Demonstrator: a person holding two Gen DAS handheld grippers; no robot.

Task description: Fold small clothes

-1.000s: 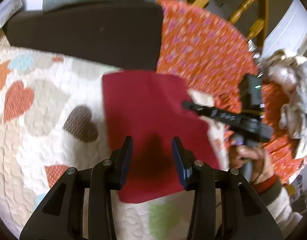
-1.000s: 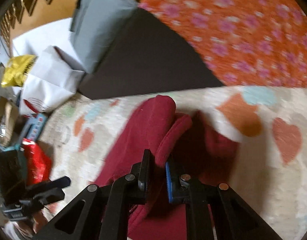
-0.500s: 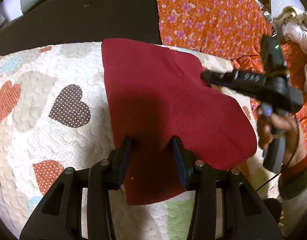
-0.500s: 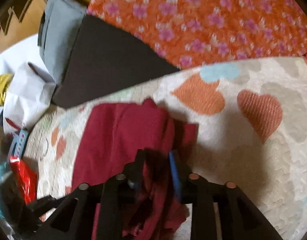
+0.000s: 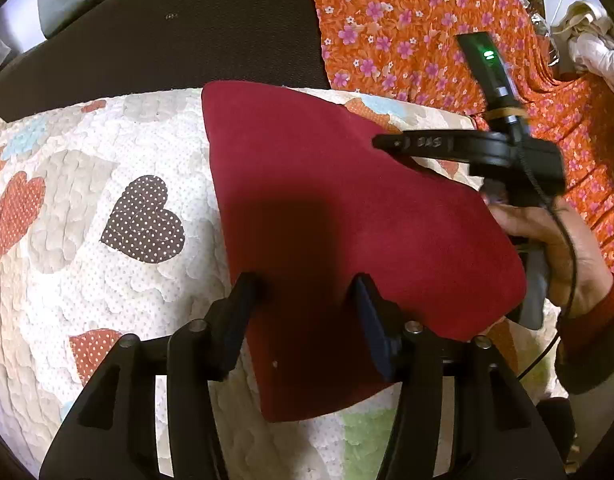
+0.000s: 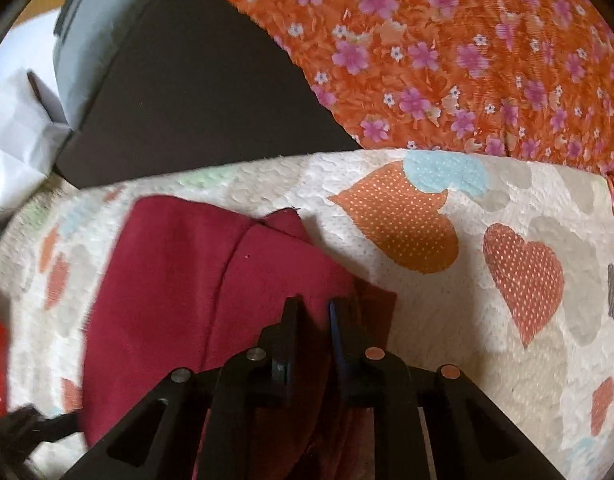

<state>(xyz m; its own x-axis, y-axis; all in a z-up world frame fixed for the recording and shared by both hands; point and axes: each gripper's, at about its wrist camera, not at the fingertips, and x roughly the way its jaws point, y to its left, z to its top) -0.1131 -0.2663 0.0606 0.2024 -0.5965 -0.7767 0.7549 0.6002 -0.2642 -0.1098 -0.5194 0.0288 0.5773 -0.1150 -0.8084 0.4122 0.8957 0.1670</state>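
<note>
A dark red garment [image 5: 331, 216] lies folded on a white quilt with hearts [image 5: 107, 200]. My left gripper [image 5: 303, 300] is open, its fingers hovering just over the garment's near part. My right gripper [image 5: 381, 142] reaches in from the right over the garment's far right edge. In the right wrist view the garment [image 6: 179, 280] shows a folded layer, and my right gripper [image 6: 313, 312] has its fingers slightly apart with the red cloth beneath and between them; the grip itself is unclear.
A black cushion [image 5: 159, 40] and a grey pillow [image 6: 83, 40] lie behind the quilt. An orange floral cloth [image 5: 427, 32] covers the right side. White bundled cloth [image 5: 595, 52] sits at the far right. White paper bags [image 6: 15, 140] are at the left.
The right gripper has carried a raised fold of the garment down; the garment now lies flatter. The right fingers have parted slightly. The left gripper has stayed open over the near edge.
</note>
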